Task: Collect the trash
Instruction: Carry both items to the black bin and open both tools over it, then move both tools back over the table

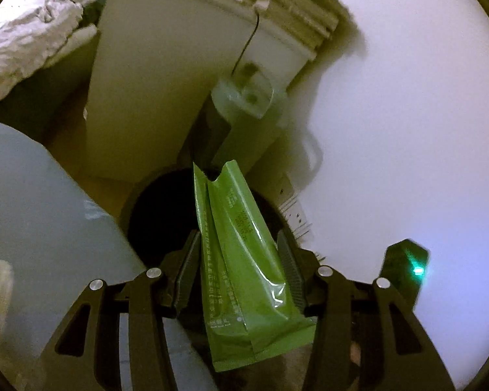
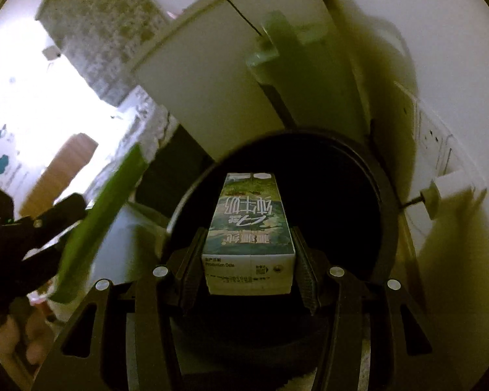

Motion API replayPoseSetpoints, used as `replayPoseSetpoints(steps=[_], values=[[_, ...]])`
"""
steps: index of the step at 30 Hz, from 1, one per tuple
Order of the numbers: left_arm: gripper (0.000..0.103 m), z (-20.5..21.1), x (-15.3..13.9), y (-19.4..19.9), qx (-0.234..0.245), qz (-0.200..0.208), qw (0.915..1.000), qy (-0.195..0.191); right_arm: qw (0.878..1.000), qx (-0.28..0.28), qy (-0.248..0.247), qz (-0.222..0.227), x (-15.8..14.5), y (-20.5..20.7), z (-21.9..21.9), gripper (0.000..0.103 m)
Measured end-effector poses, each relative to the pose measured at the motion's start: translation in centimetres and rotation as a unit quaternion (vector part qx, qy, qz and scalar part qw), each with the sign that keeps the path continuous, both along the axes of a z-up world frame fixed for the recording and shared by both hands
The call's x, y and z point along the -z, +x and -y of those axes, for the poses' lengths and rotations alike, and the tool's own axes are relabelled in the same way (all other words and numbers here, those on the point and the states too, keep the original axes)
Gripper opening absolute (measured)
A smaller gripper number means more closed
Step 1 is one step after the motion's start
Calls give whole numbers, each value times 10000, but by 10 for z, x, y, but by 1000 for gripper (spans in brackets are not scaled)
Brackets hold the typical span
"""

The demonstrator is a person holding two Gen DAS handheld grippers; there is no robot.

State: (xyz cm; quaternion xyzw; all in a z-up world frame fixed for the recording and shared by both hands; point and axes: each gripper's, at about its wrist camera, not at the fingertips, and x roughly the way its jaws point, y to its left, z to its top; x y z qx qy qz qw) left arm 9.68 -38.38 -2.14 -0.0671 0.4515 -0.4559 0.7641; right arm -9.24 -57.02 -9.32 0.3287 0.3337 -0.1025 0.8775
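Note:
My left gripper (image 1: 238, 241) is shut on a green foil snack wrapper (image 1: 241, 260) and holds it over the dark opening of a round trash bin (image 1: 159, 215). My right gripper (image 2: 249, 238) is shut on a small milk carton (image 2: 249, 228) with a green and white label, held above the bin's black opening (image 2: 342, 195). In the right wrist view the left gripper (image 2: 32, 228) and its green wrapper (image 2: 101, 221) show at the left, blurred.
A white cabinet (image 1: 166, 81) stands behind the bin. A white wall (image 1: 407, 130) with a socket (image 2: 433, 140) is on the right. A pale green device with a cord (image 1: 244, 97) hangs by the cabinet. A grey surface (image 1: 42, 211) lies at the left.

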Motion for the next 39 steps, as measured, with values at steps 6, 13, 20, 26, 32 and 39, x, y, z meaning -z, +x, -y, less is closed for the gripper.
replayPoseSetpoints(steps=[6, 13, 20, 26, 32, 39], values=[[47, 27, 27, 1, 135, -194, 9986, 482, 9988, -63, 215, -444, 4, 16, 5, 50], [46, 27, 39, -7, 164, -168, 9974, 681, 9968, -227, 212, -735, 5, 19, 0, 50], [49, 21, 30, -8, 60, 66, 9975, 701, 9959, -251, 346, -803, 5, 31, 6, 52], [78, 2, 3, -22, -53, 533, 9972, 519, 9960, -175, 368, -794, 3, 36, 9, 65], [78, -22, -25, -33, -209, 799, 9960, 343, 9960, -156, 364, -805, 1, 37, 8, 67], [96, -101, -52, -45, -958, 1104, 9892, 137, 9972, -186, 244, -686, -4, 39, -6, 81]])
